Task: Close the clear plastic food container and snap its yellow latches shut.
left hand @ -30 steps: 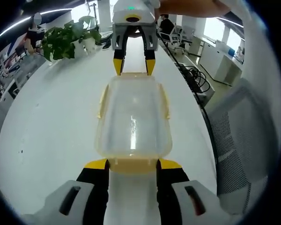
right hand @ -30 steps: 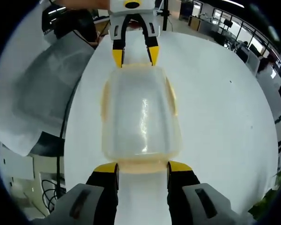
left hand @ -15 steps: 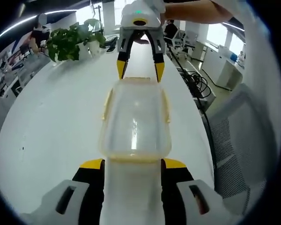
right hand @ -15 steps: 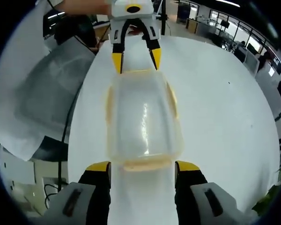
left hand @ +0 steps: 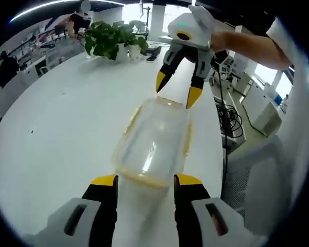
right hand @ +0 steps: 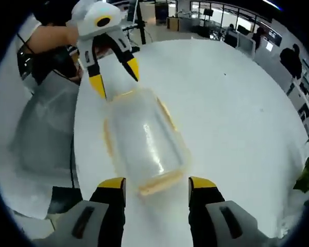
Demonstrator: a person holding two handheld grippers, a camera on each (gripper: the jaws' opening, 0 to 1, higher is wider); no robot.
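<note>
- Both of your grippers have backed away from the clear box (left hand: pixel 153 140) since a moment ago, when their yellow tips sat right at its two ends; the far one now hangs above the table, tilted.
- The box lies on the white table (left hand: pixel 56 128) with its lid on. You can see right through it, and nothing shows inside.
- Its yellow latches (right hand: pixel 157 183) run along the edges. You cannot tell if they are snapped down.
- Your left gripper (left hand: pixel 144 181) has its jaws spread wide. The near end of the box sits just past the tips, not touching.
- Your right gripper (right hand: pixel 157 183) is spread wide too, with the box end between the two tips. Nothing is pinched.
- In the left gripper view, you see a green plant (left hand: pixel 112 39) far down the table, black cables (left hand: pixel 230 121) off the right edge, and a mesh chair (left hand: pixel 247 180).
- In the right gripper view, you see a grey chair back (right hand: pixel 44 128) by the table's edge, and people (right hand: pixel 290 60) far off in the room.
</note>
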